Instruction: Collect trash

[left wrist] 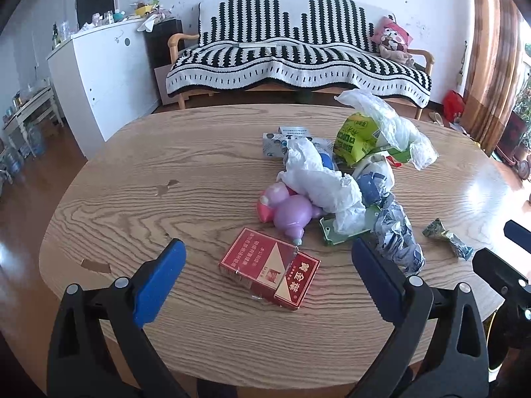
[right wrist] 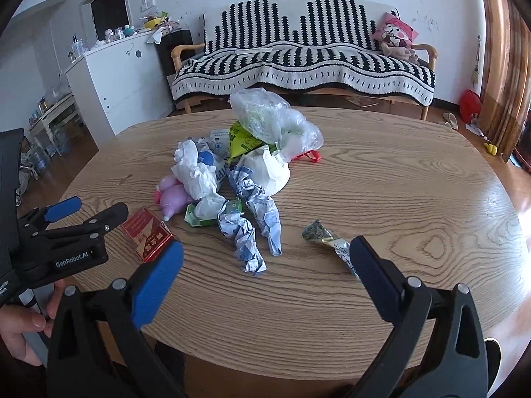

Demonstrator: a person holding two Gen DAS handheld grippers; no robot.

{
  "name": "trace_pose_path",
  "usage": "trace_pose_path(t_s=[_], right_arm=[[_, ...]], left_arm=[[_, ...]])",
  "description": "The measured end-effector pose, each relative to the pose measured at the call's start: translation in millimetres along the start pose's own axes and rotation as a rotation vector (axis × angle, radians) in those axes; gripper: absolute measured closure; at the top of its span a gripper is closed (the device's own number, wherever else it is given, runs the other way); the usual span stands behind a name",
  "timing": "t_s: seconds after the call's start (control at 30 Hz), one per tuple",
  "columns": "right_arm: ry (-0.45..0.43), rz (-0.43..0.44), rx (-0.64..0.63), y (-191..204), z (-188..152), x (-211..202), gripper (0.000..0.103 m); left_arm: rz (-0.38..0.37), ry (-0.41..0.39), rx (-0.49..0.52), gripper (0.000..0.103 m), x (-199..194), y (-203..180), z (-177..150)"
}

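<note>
Nothing looks collected yet: the red cardboard cigarette pack [left wrist: 269,268] lies low in frame on the oval wooden desk [left wrist: 166,172], crumpled white plastic bags [left wrist: 318,182] heaped above. Left claw [left wrist: 268,278] and right claw [right wrist: 265,272] both gape wide, empty.

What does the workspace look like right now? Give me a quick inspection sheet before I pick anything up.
Surface: oval wooden table, a few small marks, glare at its right end.
Job's things: red cigarette pack nearest the left claw; pink and purple toy; crumpled white plastic bag; twisted blue-printed wrapper; green snack bag; clear plastic bag; small green wrapper apart, by the right claw.
Clutter: trash heaped mid-table.
Grippers: left claw open, empty; right claw open, empty.
Cables: nothing seen.
Surroundings: sofa with striped throw, white cabinet, curtain.
</note>
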State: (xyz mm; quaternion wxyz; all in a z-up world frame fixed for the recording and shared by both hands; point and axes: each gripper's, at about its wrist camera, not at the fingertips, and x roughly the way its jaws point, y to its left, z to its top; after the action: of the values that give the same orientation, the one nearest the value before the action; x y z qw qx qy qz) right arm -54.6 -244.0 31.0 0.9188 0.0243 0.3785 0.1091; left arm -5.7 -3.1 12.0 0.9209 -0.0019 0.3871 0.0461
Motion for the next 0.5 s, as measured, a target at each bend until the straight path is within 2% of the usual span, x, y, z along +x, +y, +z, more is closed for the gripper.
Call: trace_pose_path(t_s=[0.5], right_arm=[[0.004,-0.004,-0.004,2.7,0.8,0.5,0.006]], left_arm=[[0.006,0.005,-0.008,0.006,0.3,1.4,-0.3]])
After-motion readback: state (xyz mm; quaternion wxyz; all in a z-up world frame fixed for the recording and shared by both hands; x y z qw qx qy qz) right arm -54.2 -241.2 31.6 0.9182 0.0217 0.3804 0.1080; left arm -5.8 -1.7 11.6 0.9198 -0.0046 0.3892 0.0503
